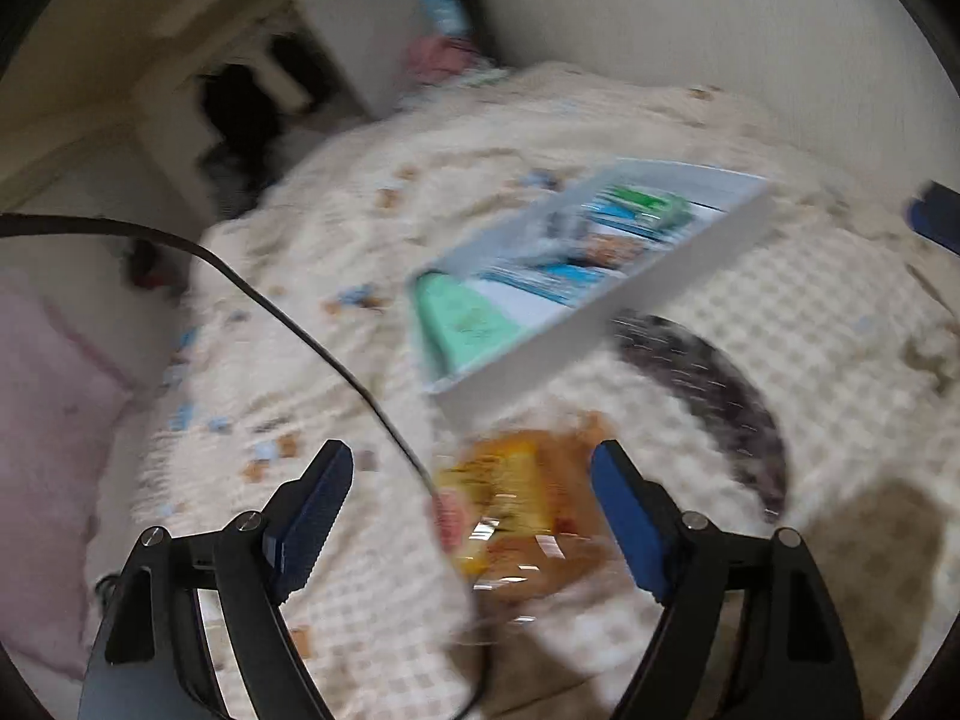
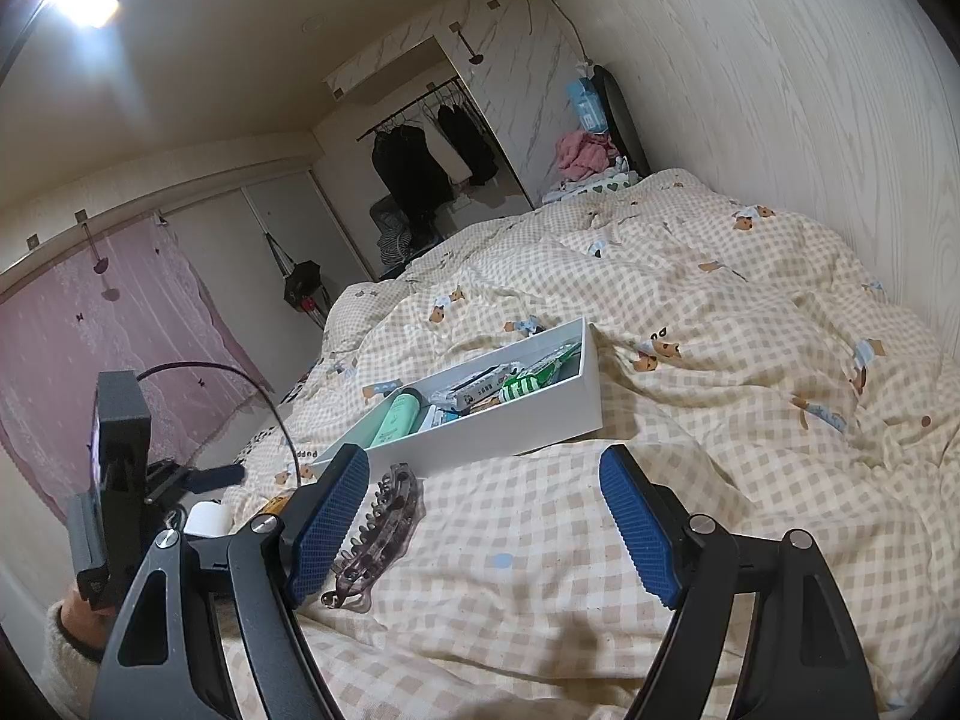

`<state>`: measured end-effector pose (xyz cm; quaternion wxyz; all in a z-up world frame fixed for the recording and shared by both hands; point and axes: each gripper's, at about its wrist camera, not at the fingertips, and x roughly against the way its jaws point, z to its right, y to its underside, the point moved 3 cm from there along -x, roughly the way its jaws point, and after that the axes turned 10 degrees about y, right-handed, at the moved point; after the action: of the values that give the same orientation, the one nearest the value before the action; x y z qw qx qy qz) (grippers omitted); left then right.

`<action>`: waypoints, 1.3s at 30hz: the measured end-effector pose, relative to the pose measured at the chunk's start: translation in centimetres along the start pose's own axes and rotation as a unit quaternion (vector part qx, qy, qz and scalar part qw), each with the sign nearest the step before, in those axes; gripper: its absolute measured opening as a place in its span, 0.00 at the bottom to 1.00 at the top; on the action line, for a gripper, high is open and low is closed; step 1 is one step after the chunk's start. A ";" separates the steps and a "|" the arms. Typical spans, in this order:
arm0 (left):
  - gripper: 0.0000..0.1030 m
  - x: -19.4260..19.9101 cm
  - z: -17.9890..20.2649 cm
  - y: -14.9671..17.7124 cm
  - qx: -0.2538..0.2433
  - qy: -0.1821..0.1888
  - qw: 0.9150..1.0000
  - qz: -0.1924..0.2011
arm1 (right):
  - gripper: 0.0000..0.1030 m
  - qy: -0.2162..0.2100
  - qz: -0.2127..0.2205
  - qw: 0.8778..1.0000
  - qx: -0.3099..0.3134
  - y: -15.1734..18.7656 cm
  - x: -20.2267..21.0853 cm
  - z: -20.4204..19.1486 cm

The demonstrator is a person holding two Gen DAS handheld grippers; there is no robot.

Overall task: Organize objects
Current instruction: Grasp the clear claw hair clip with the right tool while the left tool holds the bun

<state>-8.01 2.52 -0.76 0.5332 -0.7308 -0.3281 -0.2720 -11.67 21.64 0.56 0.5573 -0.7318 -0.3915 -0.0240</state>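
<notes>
Left wrist: my left gripper (image 1: 471,516) gapes over a blurred yellow snack packet (image 1: 516,516) on the checked duvet (image 1: 780,312); I judge pickup next, toward the white box (image 1: 600,312)

Right wrist: my right gripper (image 2: 486,516) stands open, empty, hair claw (image 2: 375,531) beside its left finger; bedroom, clothes rail behind

My right gripper (image 2: 483,519): bare quilt (image 2: 690,312) ahead, free up to white tray (image 2: 528,423) wall. Hair claw (image 2: 375,531) beside left finger. My left gripper (image 1: 471,519): snack packet (image 1: 516,516) between fingers, cable (image 1: 300,324) crossing, tray (image 1: 606,324) beyond.
</notes>
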 end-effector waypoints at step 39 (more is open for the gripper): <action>0.70 -2.9 -5.3 0.9 0.270 0.284 0.917 -0.080 | 0.78 -0.001 -0.004 1.000 0.000 0.2 0.1 -0.1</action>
<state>-9.44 -3.29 -1.95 0.7572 -0.4224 -0.2811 -0.4114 -11.50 21.62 0.48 0.5570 -0.7302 -0.3948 -0.0258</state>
